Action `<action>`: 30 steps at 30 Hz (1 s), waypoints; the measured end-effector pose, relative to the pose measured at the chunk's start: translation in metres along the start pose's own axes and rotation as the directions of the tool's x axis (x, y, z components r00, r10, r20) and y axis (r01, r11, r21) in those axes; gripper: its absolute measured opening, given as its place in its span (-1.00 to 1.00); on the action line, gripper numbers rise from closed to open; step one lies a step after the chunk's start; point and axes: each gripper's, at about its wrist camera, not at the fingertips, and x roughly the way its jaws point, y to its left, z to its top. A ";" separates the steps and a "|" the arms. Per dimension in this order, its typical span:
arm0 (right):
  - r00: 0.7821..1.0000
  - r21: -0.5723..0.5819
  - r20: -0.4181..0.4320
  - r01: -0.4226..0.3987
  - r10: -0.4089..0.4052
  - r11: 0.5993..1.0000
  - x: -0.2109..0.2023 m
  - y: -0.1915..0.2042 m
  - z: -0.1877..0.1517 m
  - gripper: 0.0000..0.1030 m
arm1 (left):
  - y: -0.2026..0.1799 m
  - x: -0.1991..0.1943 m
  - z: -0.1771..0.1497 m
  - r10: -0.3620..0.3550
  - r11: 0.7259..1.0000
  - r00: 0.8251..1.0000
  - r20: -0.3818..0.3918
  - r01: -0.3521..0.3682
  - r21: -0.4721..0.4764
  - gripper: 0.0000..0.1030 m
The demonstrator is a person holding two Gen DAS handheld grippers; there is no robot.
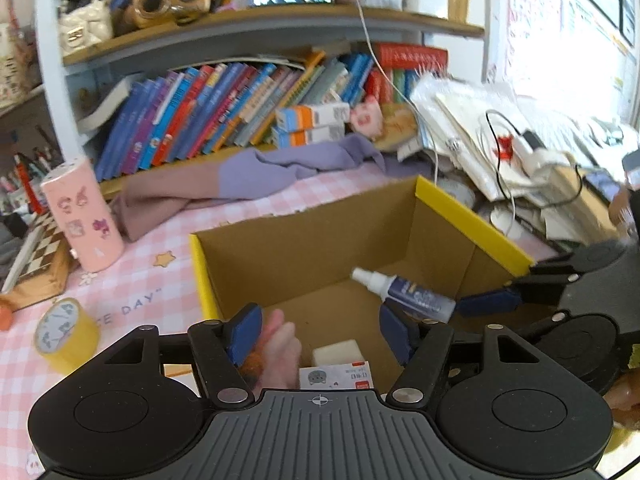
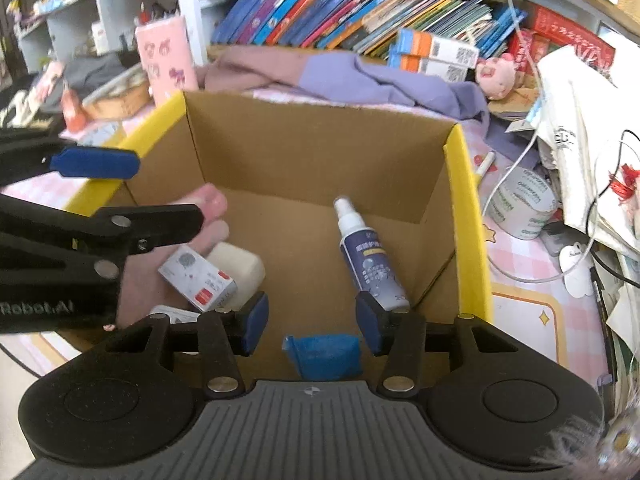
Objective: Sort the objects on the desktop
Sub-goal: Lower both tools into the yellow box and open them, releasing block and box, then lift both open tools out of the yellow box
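Our right gripper (image 2: 311, 322) and left gripper (image 1: 321, 336) hang over the cardboard box (image 2: 466, 216), jaws wide open, holding nothing. The spray bottle (image 2: 366, 256) lies inside, beside a white block (image 2: 240, 266). We think we grab the yellow tape roll (image 1: 66, 334) on the bench next.

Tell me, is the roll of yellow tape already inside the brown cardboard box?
No, the roll of yellow tape lies outside the brown cardboard box, on the pink checked cloth.
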 end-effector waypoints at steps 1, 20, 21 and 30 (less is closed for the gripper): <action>1.000 0.011 0.012 0.002 -0.002 1.000 -0.004 0.000 0.000 -0.11 | 0.001 -0.003 0.000 0.003 1.000 1.000 0.007 -0.003 -0.009 0.30; 0.966 0.173 0.195 0.135 -0.168 0.976 -0.072 0.010 -0.034 -0.11 | 0.018 -0.062 -0.031 0.058 0.993 0.995 0.081 -0.049 -0.108 0.43; 0.964 0.177 0.196 0.145 -0.180 0.973 -0.074 0.012 -0.036 -0.11 | 0.019 -0.064 -0.033 0.052 0.993 0.995 0.081 -0.043 -0.107 0.43; 0.945 0.222 0.186 0.225 -0.267 0.949 -0.098 0.047 -0.060 -0.09 | 0.033 -0.089 -0.062 -0.025 0.997 0.996 0.083 0.031 -0.076 0.43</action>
